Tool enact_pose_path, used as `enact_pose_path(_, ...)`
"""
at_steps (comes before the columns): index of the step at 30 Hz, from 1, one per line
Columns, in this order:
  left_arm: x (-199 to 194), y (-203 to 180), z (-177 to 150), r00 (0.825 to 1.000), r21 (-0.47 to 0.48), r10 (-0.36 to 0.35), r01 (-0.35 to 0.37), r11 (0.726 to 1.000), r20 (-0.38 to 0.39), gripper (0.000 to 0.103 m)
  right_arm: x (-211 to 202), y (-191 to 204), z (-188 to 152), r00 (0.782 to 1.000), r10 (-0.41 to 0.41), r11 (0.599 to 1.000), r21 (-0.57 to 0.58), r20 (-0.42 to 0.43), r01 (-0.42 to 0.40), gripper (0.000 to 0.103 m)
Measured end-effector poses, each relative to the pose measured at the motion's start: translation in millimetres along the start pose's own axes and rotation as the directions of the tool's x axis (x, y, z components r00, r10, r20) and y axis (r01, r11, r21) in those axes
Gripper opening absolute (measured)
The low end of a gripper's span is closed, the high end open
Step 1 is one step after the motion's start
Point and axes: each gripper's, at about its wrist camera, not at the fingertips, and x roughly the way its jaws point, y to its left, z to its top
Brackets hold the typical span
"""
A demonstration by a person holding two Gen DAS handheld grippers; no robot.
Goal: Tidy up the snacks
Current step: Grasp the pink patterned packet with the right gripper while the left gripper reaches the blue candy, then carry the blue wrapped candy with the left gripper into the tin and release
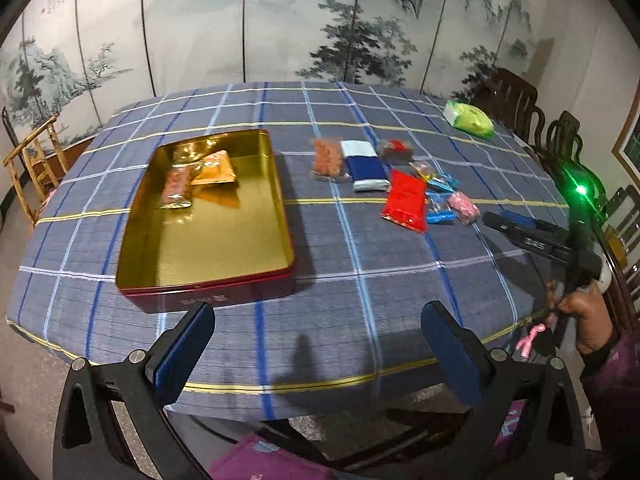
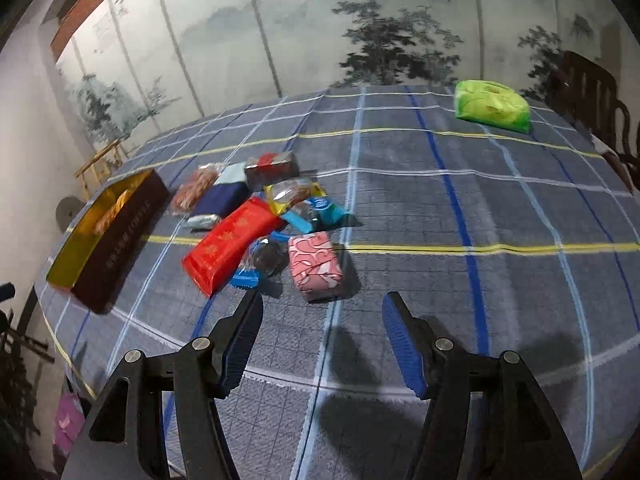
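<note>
Fingers (image 2: 246,340) of the right gripper (image 2: 322,344) are hanging spread and empty, lining up on the near pink snack pack (image 2: 316,266); left gripper (image 1: 318,344) is idling spread by the tin (image 1: 208,216), which is sitting left on the bench (image 2: 440,208).

Tin (image 1: 208,240) left on table (image 1: 360,280) — snacks (image 1: 404,200) right; two packets (image 1: 200,176) inside

The left claw (image 1: 318,354) hangs with its jaws spread wide and nothing between its blue pads. Ahead and to its right, the right claw (image 2: 322,340) is likewise parted and empty, gripped by the person's right hand (image 1: 588,312).
</note>
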Motion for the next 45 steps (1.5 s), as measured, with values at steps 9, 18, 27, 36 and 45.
enact_pose_path(9, 10, -30, 8, 1.000, 0.072, 0.015, -0.013, 0.997, -0.023, 0.102, 53, 0, 17, 0.998, 0.002, 0.998, -0.055, -0.059, -0.005, 0.053)
enact_pose_path(18, 40, -81, 61, 0.973, 0.135, -0.228, 0.232, 0.963, -0.045, 0.102, 48, -21, 23, 0.998, -0.052, 0.993, -0.110, -0.041, 0.047, 0.030)
enact_pose_path(27, 120, -141, 93, 0.893, 0.213, -0.419, 0.447, 0.869, -0.164, 0.095, 23, -114, 14, 0.977, -0.211, 0.976, 0.050, 0.007, 0.211, 0.030)
enact_pose_path(36, 181, -152, 105, 0.879, 0.132, -0.393, 0.438, 0.889, -0.272, 0.062, 18, -125, 14, 0.990, -0.133, 0.985, 0.116, 0.043, 0.127, 0.030)
enact_pose_path(45, 212, -150, 109, 0.900, 0.092, -0.313, 0.355, 0.930, -0.304, 0.063, 15, -124, 12, 0.993, -0.095, 0.988, 0.127, 0.067, 0.086, 0.030)
